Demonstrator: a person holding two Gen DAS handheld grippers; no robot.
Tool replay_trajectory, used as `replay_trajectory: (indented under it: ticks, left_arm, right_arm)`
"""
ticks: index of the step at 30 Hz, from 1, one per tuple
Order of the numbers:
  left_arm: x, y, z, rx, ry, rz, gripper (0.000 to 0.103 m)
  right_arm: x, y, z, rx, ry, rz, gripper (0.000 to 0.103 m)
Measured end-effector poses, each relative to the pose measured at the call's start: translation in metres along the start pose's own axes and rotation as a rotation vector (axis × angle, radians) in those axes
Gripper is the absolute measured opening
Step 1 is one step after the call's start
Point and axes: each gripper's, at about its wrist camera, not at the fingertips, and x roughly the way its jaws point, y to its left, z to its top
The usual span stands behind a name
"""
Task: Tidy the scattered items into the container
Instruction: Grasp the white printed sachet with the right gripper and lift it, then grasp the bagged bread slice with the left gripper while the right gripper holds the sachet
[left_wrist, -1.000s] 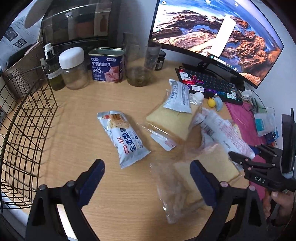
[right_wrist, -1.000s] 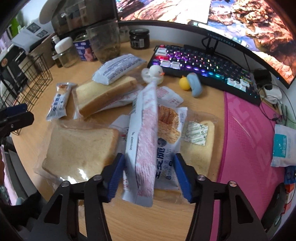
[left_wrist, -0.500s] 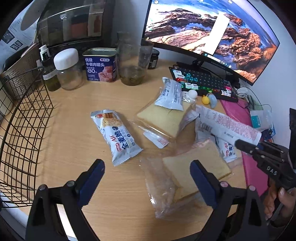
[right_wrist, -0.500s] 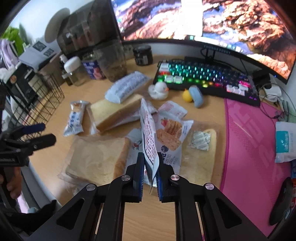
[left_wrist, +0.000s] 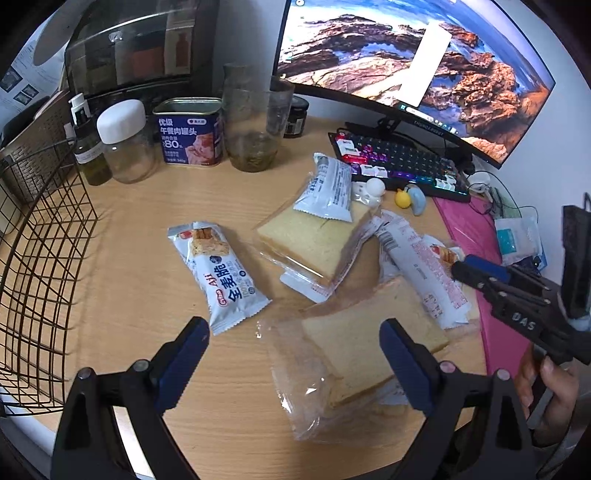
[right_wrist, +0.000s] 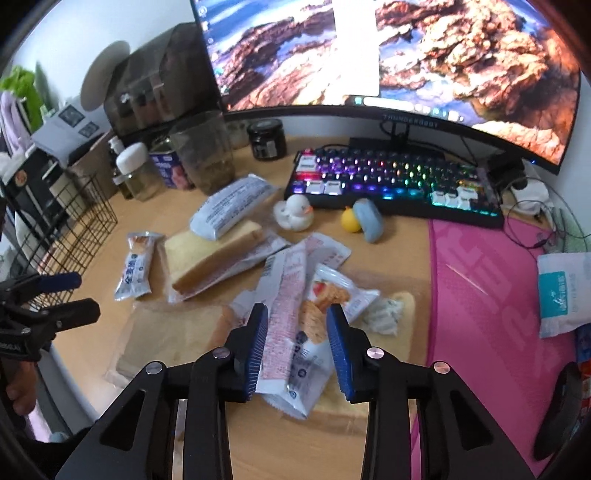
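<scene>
**A:** Where is the long white plastic snack packet with pink print right now?

**B:** At the right end of the pale wooden desk, on top of the pile there. It is between the 2 blue pads of the right gripper. Its long axis runs straight out along the fingers, toward the monitor, with the far end leaning a little left.

**A:** Is it clamped, or is the gripper only around it?

**B:** I read it as clamped. The left pad lies against the packet's side. A second white packet with a strawberry picture fills the rest of the gap up to the other pad. So it may be holding 2 packets, not 1.

**A:** And the container?

**B:** The black wire basket stands at the far left edge of the desk, well apart from the packet. The whole width of the desk lies between them. A bagged slice of white bread lies just left of the packet, with more snacks beyond it.

**A:** Which hand is nearer the basket?

**B:** The left one. The left gripper hangs over the desk with its jaws wide apart and nothing in them, and the basket is just to its left. But the right hand has the packet, so I'd judge the carry has to go leftward across the pile, past the left gripper.
</scene>
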Motion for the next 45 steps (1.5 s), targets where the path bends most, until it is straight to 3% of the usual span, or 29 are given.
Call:
replay_trajectory:
  ticks: [8, 15, 19, 28, 31, 38, 43, 45]
  left_arm:
    - [0.005, 0.004, 0.002, 0.001, 0.008, 0.006, 0.093]
    - [0.010, 0.010, 0.004, -0.009, 0.014, 0.002, 0.093]
    - [0.011, 0.013, 0.005, -0.010, 0.020, -0.003, 0.093]
    - [0.014, 0.017, 0.004, -0.010, 0.026, -0.009, 0.093]
    - [0.014, 0.018, 0.004, -0.013, 0.027, -0.012, 0.093]
    - [0.015, 0.016, 0.005, -0.019, 0.030, -0.014, 0.093]
    - [0.023, -0.004, 0.001, 0.073, 0.084, -0.044, 0.093]
    - [0.026, -0.018, -0.003, 0.158, 0.123, -0.107, 0.093]
  right_arm:
    - [0.037, 0.011, 0.003, -0.009, 0.101, 0.057, 0.038]
    - [0.063, 0.010, 0.004, 0.071, 0.179, 0.119, 0.049]
    - [0.074, 0.014, 0.007, 0.076, 0.206, 0.087, 0.052]
    - [0.083, 0.024, 0.017, 0.048, 0.187, 0.061, 0.053]
    - [0.081, 0.027, 0.018, 0.035, 0.176, 0.054, 0.046]
    - [0.059, 0.026, 0.016, 0.036, 0.106, 0.031, 0.044]
    - [0.028, 0.019, 0.019, 0.051, 0.044, 0.030, 0.044]
    - [0.019, 0.016, 0.019, 0.058, 0.029, 0.039, 0.044]
